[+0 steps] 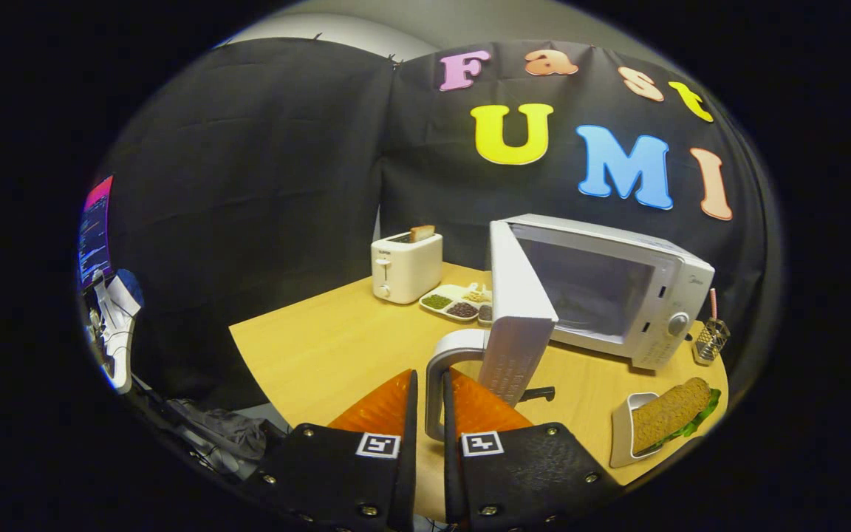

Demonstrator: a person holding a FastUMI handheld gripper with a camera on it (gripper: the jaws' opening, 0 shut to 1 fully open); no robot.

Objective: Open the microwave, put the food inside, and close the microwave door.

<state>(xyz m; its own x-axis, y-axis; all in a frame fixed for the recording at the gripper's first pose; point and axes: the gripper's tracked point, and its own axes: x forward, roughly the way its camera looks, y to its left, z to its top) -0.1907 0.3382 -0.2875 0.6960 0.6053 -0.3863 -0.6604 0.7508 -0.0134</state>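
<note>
One wooden table [322, 347]. One microwave [617, 295], door [518, 310] swung wide. One toaster [405, 266], one bread slice in it. One sandwich [669, 415] in one dish [621, 436], right of the fingers. One gripper [429, 403] clenched on the door handle [436, 377].

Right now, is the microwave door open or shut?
Open. The door swings out from the microwave, showing the bare inside. The gripper is shut on its handle.
</note>
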